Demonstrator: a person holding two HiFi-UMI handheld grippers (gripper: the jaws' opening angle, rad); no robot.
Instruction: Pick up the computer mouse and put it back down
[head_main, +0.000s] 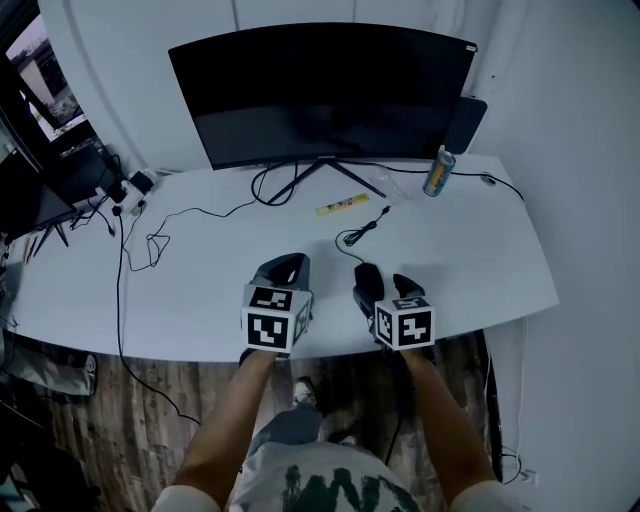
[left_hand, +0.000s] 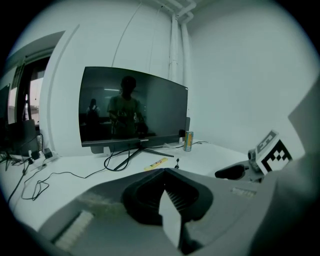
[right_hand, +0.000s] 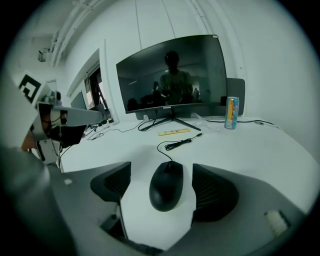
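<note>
A black wired computer mouse lies on the white desk near the front edge, its cable coiled further back. My right gripper is open, with one jaw on each side of the mouse and white desk showing in both gaps. From the head view the mouse is a dark shape just in front of the right gripper. Over bare desk to the left, my left gripper is shut, its dark pads meeting with nothing held, and it appears again in the head view.
A wide curved monitor stands at the back on a V-shaped foot. A drink can is at the back right, a flat yellow strip lies mid-desk, and loose cables and a power strip lie at left.
</note>
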